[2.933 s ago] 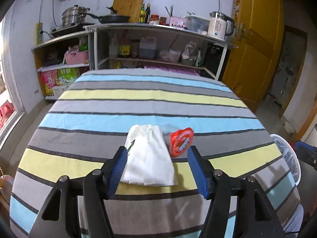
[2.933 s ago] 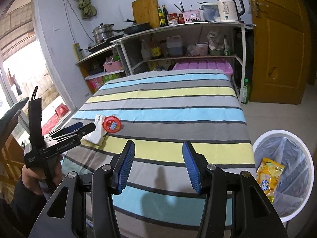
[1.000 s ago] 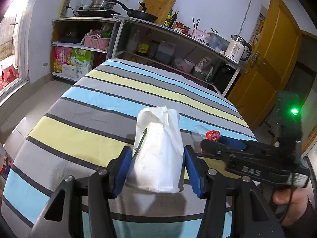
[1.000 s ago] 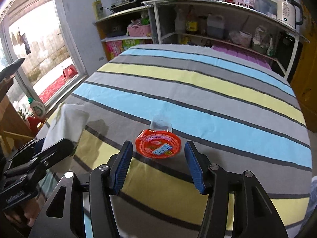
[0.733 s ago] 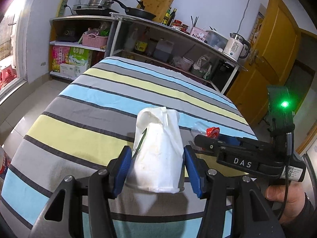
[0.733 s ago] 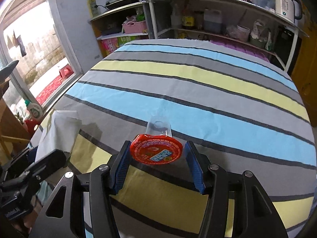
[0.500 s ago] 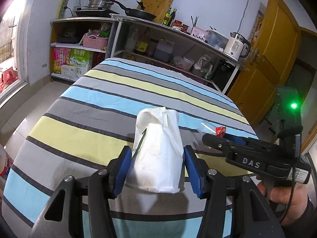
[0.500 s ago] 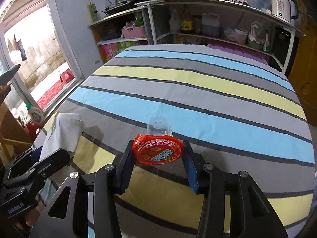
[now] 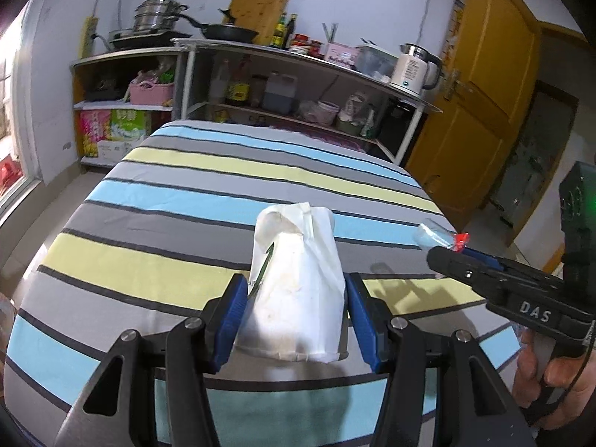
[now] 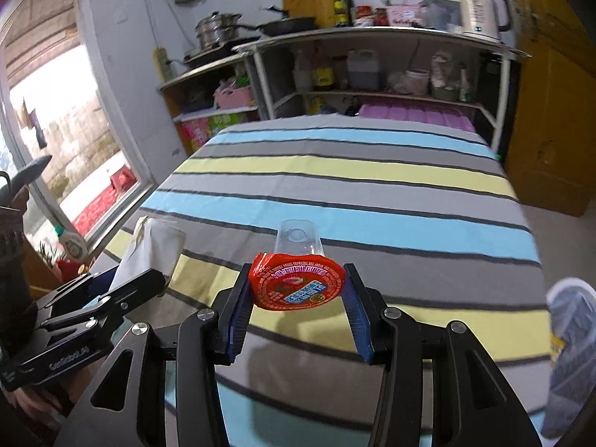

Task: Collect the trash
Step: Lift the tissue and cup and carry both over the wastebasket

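Carrying: left gripper (image 9: 296,314) clamps white paper bag (image 9: 296,287), right gripper (image 10: 296,311) has just closed on red-lidded cup (image 10: 298,279), both above striped surface (image 10: 372,201). Risk: thin lid rim slipping free before trash bin (image 10: 570,357).

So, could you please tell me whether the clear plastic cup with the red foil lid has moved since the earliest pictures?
Yes. The cup has left the striped tablecloth and hangs above it, clamped in the right gripper.
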`<state>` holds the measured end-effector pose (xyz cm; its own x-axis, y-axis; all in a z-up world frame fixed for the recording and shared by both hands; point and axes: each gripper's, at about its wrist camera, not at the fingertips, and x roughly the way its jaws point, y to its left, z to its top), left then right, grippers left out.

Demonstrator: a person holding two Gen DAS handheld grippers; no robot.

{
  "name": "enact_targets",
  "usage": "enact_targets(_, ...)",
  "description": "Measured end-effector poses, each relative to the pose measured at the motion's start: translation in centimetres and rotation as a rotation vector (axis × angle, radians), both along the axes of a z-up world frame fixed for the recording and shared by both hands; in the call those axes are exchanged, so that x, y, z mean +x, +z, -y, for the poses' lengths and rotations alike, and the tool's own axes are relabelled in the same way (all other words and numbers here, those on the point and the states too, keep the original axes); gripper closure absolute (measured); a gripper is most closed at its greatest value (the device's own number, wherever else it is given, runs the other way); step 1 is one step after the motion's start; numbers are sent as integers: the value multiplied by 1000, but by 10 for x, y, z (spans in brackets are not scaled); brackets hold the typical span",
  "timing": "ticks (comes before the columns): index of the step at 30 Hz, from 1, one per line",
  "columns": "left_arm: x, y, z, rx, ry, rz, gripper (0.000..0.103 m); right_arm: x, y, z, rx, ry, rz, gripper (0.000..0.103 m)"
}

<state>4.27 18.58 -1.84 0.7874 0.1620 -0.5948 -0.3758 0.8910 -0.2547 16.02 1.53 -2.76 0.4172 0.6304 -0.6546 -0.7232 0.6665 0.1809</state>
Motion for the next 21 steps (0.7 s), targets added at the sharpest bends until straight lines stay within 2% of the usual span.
enact_targets(10,23,20,58,43,-119,16,47,-6,19,75,45,-106,41,56)
enact_targets(21,54,34,118,74,-257,24,47,-8,31,139,66,-211,84,56)
